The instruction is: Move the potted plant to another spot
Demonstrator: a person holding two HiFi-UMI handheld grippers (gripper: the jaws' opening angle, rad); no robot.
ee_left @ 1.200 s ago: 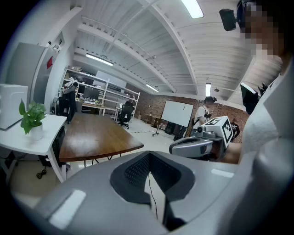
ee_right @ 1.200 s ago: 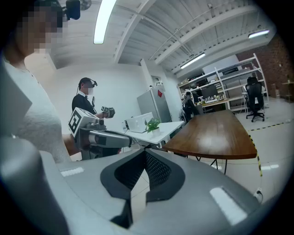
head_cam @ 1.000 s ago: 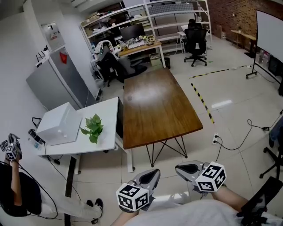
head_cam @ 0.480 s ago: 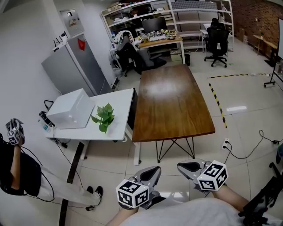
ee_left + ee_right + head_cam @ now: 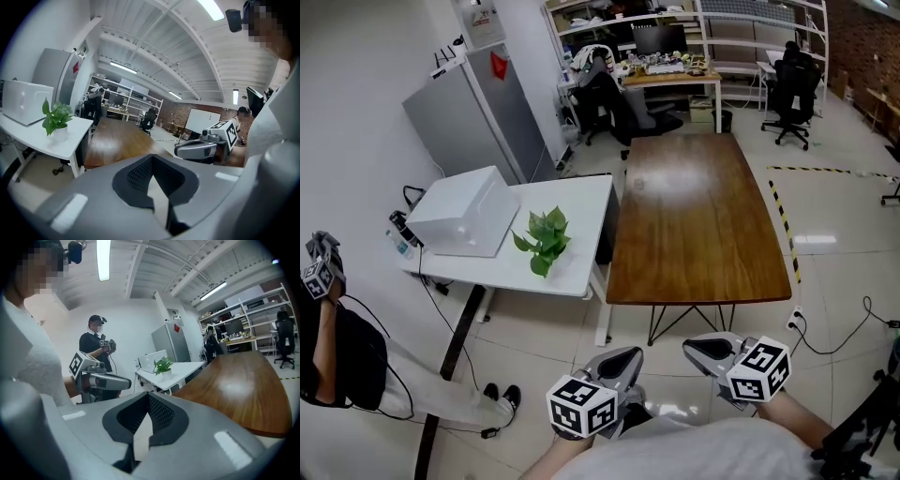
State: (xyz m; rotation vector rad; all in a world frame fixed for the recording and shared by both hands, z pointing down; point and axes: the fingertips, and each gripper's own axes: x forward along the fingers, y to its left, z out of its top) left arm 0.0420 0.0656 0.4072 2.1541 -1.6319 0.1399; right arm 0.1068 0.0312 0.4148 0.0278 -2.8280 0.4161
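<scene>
1. A lab-style office workroom, with open metal shelving [image 5: 750, 33] along the far wall, loaded with gear.
2. A cluttered bench [image 5: 675, 79] carries a monitor [image 5: 659, 39] and electronics, and a rolling office chair [image 5: 792, 89] stands nearby.
3. Yellow-black floor tape [image 5: 785, 220] crosses the tiled floor [image 5: 844, 206]. There is also a brick wall [image 5: 872, 42] and a whiteboard [image 5: 201, 121].

The leafy green potted plant [image 5: 546, 240] stands upright on the white table [image 5: 577, 201].
</scene>
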